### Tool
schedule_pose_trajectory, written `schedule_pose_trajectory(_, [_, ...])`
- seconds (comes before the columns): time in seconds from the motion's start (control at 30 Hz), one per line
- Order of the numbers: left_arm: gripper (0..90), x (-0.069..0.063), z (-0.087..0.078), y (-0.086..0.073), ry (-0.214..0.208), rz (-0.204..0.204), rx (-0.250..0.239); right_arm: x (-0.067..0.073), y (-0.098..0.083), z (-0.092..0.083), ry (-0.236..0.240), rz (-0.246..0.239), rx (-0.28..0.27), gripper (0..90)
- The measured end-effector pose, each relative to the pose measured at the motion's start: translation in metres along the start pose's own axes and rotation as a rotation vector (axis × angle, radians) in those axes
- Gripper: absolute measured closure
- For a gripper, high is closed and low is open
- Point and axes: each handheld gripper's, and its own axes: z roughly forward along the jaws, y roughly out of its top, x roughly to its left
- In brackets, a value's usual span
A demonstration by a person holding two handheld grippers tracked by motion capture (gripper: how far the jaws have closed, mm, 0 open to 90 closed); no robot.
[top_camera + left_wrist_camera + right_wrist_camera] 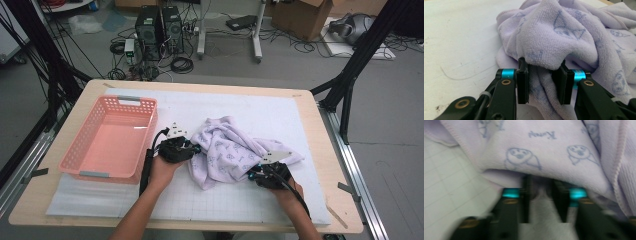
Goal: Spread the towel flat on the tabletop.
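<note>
Left gripper (196, 148) sits just left of centre in the high view, its tips at the left edge of the crumpled lilac towel (231, 150). In the left gripper view (543, 83) its jaws stand on either side of a hanging fold of the towel (564, 37); cloth fills the gap between the two black pads, and the fold drapes over their tops, so the pads look closed on that bunch of towel.

Right gripper (254, 172) lies lower right of centre in the high view, at the towel's lower right edge, held by a hand (290, 190) coming in from the bottom. In the right gripper view (541, 195) the picture is blurred; the two jaws reach under a folded edge of the towel (536, 150), whose printed animal faces and a line of script fill the upper part of the frame. A narrow gap shows between the jaws lower down, and their tips are hidden under the cloth. The jaws are drawn in close, but I cannot tell whether they pinch the towel.

The towel lies in a heap in the middle of the white gridded mat (280, 115) on the table (330, 150). A pink basket (80, 167) stands at the left of the mat, just beside the left hand (162, 170).
</note>
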Motion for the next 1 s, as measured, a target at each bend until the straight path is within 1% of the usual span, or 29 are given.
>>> schedule_pose_trajectory(0.03, [67.4,0.000,0.000,0.000,0.001,-0.001,-0.002,0.001,0.000,-0.001,0.005,-0.009,0.005,85.0])
schedule_pose_trajectory(0.1, [67.5,0.002,0.000,0.000,0.004,0.003,0.000,0.002,-0.002,-0.005,0.038,-0.009,0.013,86.2])
schedule_pose_trajectory(0.13, [67.4,0.002,0.000,0.000,0.006,-0.002,-0.003,0.004,-0.004,-0.008,0.055,-0.021,0.017,86.5])
schedule_pose_trajectory(0.2, [67.4,0.004,0.000,-0.001,0.016,0.002,0.001,0.008,-0.013,-0.017,0.080,-0.041,0.018,86.6])
schedule_pose_trajectory(0.3, [67.4,0.006,0.001,-0.002,0.038,-0.002,0.001,0.014,-0.030,-0.036,0.111,-0.060,0.025,86.7])
schedule_pose_trajectory(0.37, [67.5,0.008,0.002,-0.002,0.051,-0.009,-0.002,0.016,-0.042,-0.051,0.114,-0.057,0.029,86.8])
schedule_pose_trajectory(0.43, [68.0,0.009,0.003,-0.002,0.061,0.000,-0.002,0.016,-0.052,-0.063,0.118,-0.045,0.029,86.8])
schedule_pose_trajectory(0.5, [68.2,0.011,0.004,-0.002,0.088,-0.011,-0.012,0.017,-0.064,-0.077,0.131,-0.037,0.030,86.8])
schedule_pose_trajectory(0.57, [68.4,0.014,0.005,-0.001,0.114,-0.024,-0.022,0.019,-0.075,-0.088,0.144,-0.032,0.048,86.9])
schedule_pose_trajectory(0.6, [68.6,0.015,0.007,0.001,0.122,-0.022,-0.018,0.021,-0.080,-0.093,0.159,-0.030,0.049,86.9])
schedule_pose_trajectory(0.63, [68.9,0.016,0.008,0.002,0.126,-0.019,-0.014,0.024,-0.086,-0.099,0.186,-0.030,0.043,86.9])
schedule_pose_trajectory(0.67, [69.1,0.016,0.010,0.004,0.130,-0.012,-0.011,0.025,-0.088,-0.102,0.199,-0.034,0.039,86.9])
schedule_pose_trajectory(0.73, [68.8,0.015,0.014,0.006,0.143,-0.012,-0.056,0.030,-0.090,-0.109,0.230,-0.046,0.032,86.8])
schedule_pose_trajectory(0.77, [68.0,0.017,0.016,0.008,0.145,-0.017,-0.052,0.032,-0.089,-0.111,0.245,-0.051,0.022,86.5])
schedule_pose_trajectory(0.8, [65.5,0.017,0.018,0.011,0.150,-0.028,-0.049,0.033,-0.087,-0.112,0.248,-0.050,0.008,84.7])
schedule_pose_trajectory(0.83, [62.6,0.018,0.019,0.012,0.152,-0.033,-0.060,0.033,-0.084,-0.113,0.237,-0.049,-0.011,80.9])
schedule_pose_trajectory(0.87, [60.1,0.017,0.019,0.013,0.152,-0.034,-0.070,0.032,-0.080,-0.114,0.228,-0.032,-0.041,71.9])
schedule_pose_trajectory(0.9, [55.5,0.016,0.019,0.014,0.156,-0.029,-0.074,0.030,-0.075,-0.114,0.220,-0.004,-0.074,65.0])
schedule_pose_trajectory(0.93, [50.9,0.016,0.018,0.015,0.165,-0.022,-0.079,0.028,-0.070,-0.114,0.204,0.017,-0.111,61.8])
schedule_pose_trajectory(1.0, [46.2,0.018,0.015,0.017,0.177,-0.029,-0.090,0.021,-0.057,-0.112,0.169,0.021,-0.167,59.4])
